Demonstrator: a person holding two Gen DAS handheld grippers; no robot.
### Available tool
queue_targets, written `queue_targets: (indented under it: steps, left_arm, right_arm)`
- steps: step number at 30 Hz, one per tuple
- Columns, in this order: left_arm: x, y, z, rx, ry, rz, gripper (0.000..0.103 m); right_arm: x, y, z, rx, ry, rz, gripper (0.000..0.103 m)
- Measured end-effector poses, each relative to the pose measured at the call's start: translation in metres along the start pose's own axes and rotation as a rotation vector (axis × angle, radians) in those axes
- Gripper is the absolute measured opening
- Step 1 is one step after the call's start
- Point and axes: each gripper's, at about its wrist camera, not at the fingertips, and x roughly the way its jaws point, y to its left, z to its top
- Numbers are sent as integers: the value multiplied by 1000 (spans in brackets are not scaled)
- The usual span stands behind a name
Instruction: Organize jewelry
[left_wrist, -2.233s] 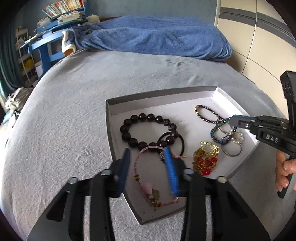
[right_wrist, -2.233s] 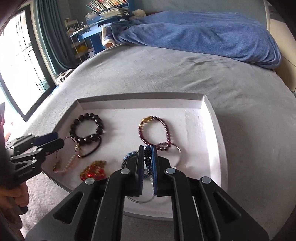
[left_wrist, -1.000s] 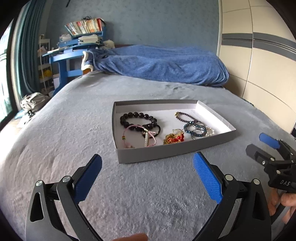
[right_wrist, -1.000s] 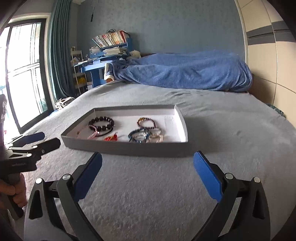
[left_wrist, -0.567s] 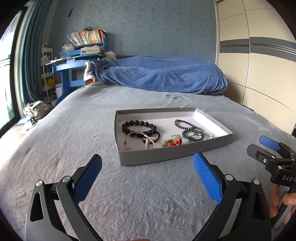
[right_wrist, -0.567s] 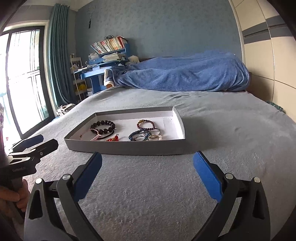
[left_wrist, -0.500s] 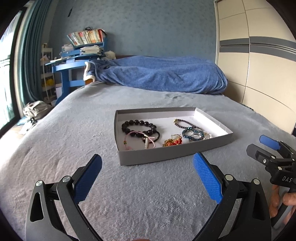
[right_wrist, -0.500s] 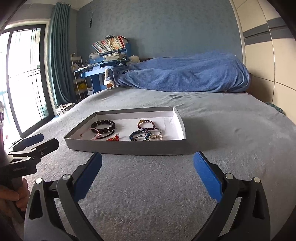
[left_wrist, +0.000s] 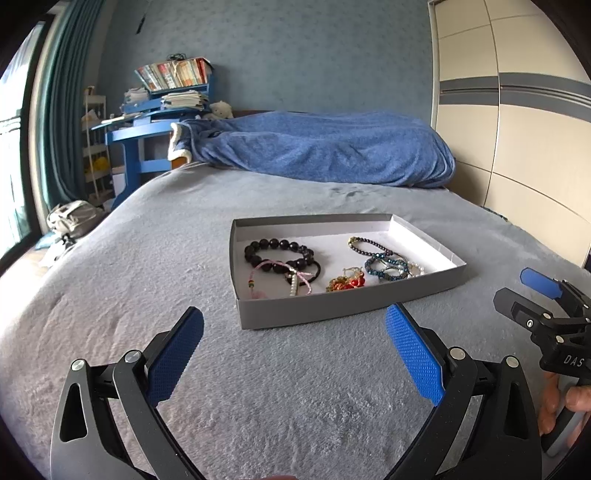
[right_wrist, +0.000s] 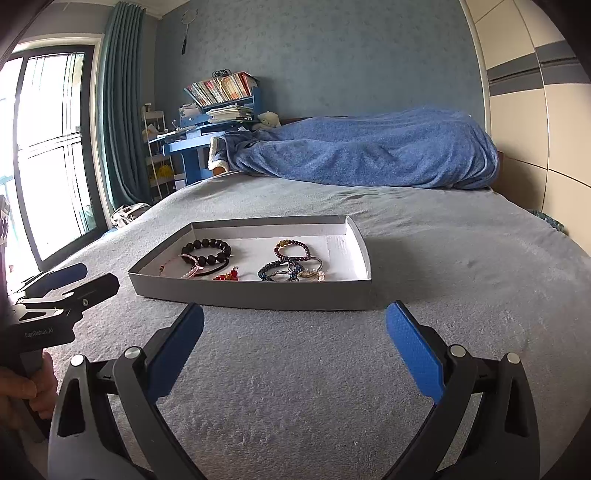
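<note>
Grey bedspread (left_wrist: 147, 258), jewelry tray (left_wrist: 332, 306), left gripper (left_wrist: 295, 332) and right gripper (right_wrist: 295, 332) fingers spread, empty.

1. A wide bed covered in grey plush fabric (left_wrist: 155, 258) filled the room's centre.
2. A shallow grey cardboard tray with a white lining (left_wrist: 332, 306) sat flat on the cover, near the foot.
3. A rumpled blue fleece blanket (right_wrist: 369, 155) lay heaped across the bed's far end, well apart from the tray.
</note>
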Motion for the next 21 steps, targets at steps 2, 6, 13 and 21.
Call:
queue_targets:
  steps: [2, 6, 13, 21]
  left_arm:
    - [0, 0, 0, 3, 1, 1, 98]
    - [0, 1, -1, 7, 2, 2, 98]
    - [0, 0, 0, 10, 2, 2, 98]
    - [1, -3, -1, 16, 5, 3, 98]
  right_arm:
    - [0, 0, 0, 0, -1, 0, 98]
    - [0, 0, 0, 1, 0, 0, 98]
    - [0, 0, 0, -2, 1, -1, 98]
    - [0, -3, -1, 2, 5, -1, 98]
